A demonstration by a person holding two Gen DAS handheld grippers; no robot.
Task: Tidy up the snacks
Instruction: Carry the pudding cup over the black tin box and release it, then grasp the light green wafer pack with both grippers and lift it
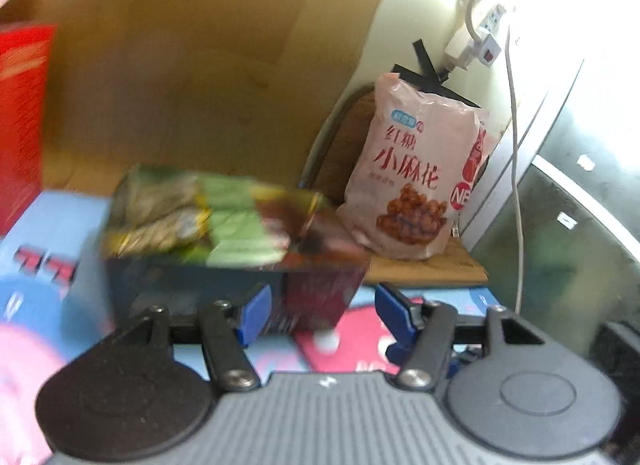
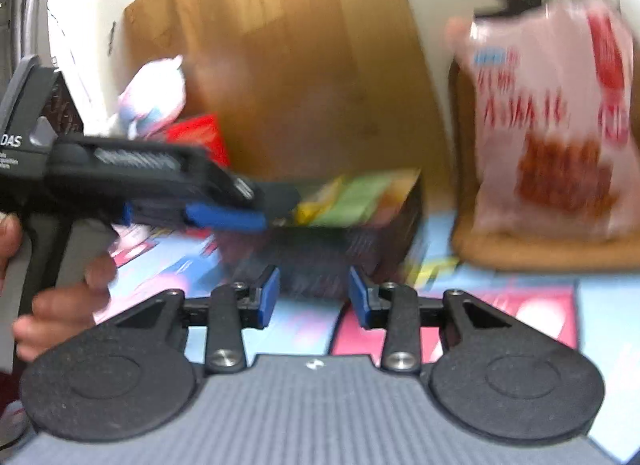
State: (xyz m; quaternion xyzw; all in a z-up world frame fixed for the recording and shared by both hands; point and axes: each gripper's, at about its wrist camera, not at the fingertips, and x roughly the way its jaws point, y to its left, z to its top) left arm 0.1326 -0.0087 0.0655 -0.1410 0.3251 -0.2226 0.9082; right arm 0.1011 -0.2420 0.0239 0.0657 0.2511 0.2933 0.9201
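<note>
A dark snack box (image 1: 240, 249) with a green and brown printed top lies on a pink and blue mat (image 1: 360, 341). My left gripper (image 1: 324, 313) is open, its blue fingers astride the box's near corner. In the right wrist view the same box (image 2: 352, 221) lies just ahead of my right gripper (image 2: 314, 297), which is open and empty. The left gripper (image 2: 240, 209) reaches in from the left there, fingers at the box's left edge. A pink snack bag (image 1: 416, 173) stands upright on a wooden board (image 1: 424, 269); it shows in the right wrist view (image 2: 552, 125) too.
A red box (image 1: 24, 117) stands at far left. A tall wooden panel (image 1: 192, 65) rises behind the snacks. A pink and white plush toy (image 2: 156, 97) sits by the wall. A white cable (image 1: 516, 145) hangs at right beside a metal cabinet (image 1: 576, 201).
</note>
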